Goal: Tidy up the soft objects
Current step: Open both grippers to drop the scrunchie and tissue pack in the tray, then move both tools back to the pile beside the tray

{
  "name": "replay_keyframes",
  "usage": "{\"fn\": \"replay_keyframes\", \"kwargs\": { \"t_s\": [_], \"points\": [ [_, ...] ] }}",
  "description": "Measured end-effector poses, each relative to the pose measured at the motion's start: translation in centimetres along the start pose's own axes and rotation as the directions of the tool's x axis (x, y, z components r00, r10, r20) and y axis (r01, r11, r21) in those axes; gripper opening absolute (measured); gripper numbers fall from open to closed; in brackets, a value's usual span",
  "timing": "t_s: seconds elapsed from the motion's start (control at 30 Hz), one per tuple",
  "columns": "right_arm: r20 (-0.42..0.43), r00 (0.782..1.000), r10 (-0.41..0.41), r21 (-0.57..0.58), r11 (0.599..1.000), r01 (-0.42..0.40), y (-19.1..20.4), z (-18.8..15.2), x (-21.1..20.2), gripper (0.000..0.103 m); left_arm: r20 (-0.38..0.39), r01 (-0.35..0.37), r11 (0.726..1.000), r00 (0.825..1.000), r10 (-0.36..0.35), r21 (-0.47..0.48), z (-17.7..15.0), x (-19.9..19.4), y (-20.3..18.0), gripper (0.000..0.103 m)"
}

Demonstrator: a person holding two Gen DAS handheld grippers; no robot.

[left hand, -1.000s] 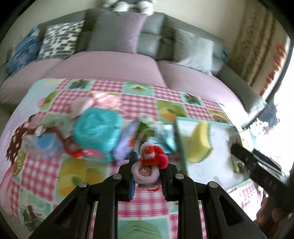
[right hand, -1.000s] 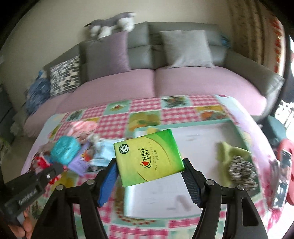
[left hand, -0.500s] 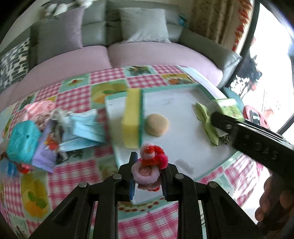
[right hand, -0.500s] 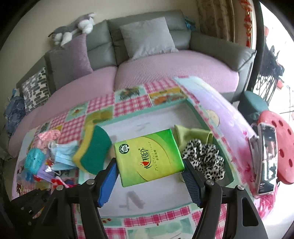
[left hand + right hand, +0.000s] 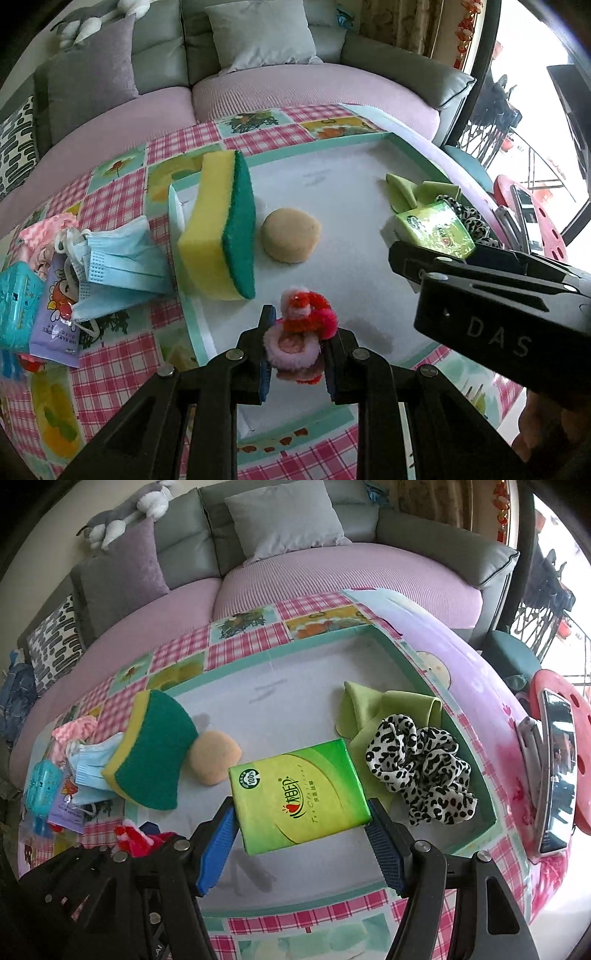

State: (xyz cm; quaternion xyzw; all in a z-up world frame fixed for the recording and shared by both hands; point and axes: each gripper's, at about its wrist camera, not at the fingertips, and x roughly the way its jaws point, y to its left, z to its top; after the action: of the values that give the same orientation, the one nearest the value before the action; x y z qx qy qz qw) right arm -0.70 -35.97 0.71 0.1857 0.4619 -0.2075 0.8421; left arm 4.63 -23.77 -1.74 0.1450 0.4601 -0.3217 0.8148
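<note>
**Both grippers loaded above the white tray**

Left wrist view: the left gripper [image 5: 297, 349] is closed to a narrow gap on one pink-and-red hair tie [image 5: 301, 325], its blue pads pressing on the fluffy pink ring from both sides. It points steeply down over the near part of the teal-rimmed tray [image 5: 369, 142]. Ahead of the gripper in the tray lie one yellow-and-green sponge [image 5: 221, 229], standing on its long edge against the tray's left rim, and one round tan puff [image 5: 290, 240] just beside it. Ahead and to the right are one folded green cloth [image 5: 400, 190] and a leopard-print scrunchie [image 5: 471, 221], partly hidden. Left of the gripper, outside the tray on the checked tabletop [image 5: 110, 369], lie blue face masks [image 5: 118, 258], one purple packet [image 5: 55, 321], one teal pack [image 5: 16, 306] and a pink knit piece [image 5: 48, 230]. The right gripper's black body crosses the right side, carrying one green tissue pack [image 5: 436, 229].

Right wrist view: the right gripper [image 5: 303, 834] stands wide, clamped on the tissue pack's [image 5: 299, 794] two short ends, and tilts steeply down over the tray [image 5: 332, 635]. The scrunchie [image 5: 421, 771] lies just to the right on the green cloth [image 5: 373, 705]; the puff [image 5: 214, 757] and sponge [image 5: 155, 753] lie ahead to the left. The left gripper's [image 5: 155, 845] black frame fills the lower left corner, red fluff showing at its tip.
</note>
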Motion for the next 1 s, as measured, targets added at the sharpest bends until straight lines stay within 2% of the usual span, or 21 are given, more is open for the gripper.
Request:
{"fn": "replay_keyframes", "kwargs": {
  "t_s": [0.13, 0.2, 0.27, 0.57, 0.7, 0.87, 1.0],
  "points": [
    [0.001, 1.000, -0.004, 0.004, 1.000, 0.004, -0.1, 0.0, 0.0, 0.071, -0.008, -0.002, 1.000, 1.000, 0.002, -0.002, 0.1, 0.0, 0.1, 0.031],
    [0.003, 1.000, -0.007, 0.006, 1.000, 0.007, -0.2, 0.0, 0.0, 0.072, -0.008, -0.012, 1.000, 1.000, 0.012, 0.000, 0.1, -0.1, 0.1, 0.056],
    [0.008, 1.000, -0.014, 0.007, 1.000, 0.014, -0.2, 0.1, -0.1, 0.073, 0.001, -0.032, 0.999, 0.999, 0.032, 0.000, 0.1, -0.4, 0.1, 0.063],
    [0.031, 0.998, -0.050, 0.004, 0.999, 0.050, -0.3, 0.3, -1.1, 0.087, 0.004, -0.048, 0.997, 0.999, 0.048, -0.061, 0.0, -1.7, 1.5, 0.066],
    [0.028, 0.997, -0.071, 0.017, 0.997, 0.070, -0.6, 0.3, -1.2, 0.087, -0.004, -0.058, 0.991, 0.998, 0.058, -0.122, -0.3, -2.4, 3.0, 0.066],
    [0.014, 0.997, -0.076, 0.020, 0.997, 0.076, -0.6, 0.3, -1.0, 0.087, -0.028, -0.103, 0.970, 0.995, 0.099, -0.218, -0.8, -2.6, 5.7, 0.066],
    [0.011, 0.997, -0.074, 0.001, 0.997, 0.074, 0.1, 0.2, -1.0, 0.087, -0.049, -0.155, 0.940, 0.988, 0.147, -0.305, -1.4, -2.8, 8.1, 0.066]
  ]
}}
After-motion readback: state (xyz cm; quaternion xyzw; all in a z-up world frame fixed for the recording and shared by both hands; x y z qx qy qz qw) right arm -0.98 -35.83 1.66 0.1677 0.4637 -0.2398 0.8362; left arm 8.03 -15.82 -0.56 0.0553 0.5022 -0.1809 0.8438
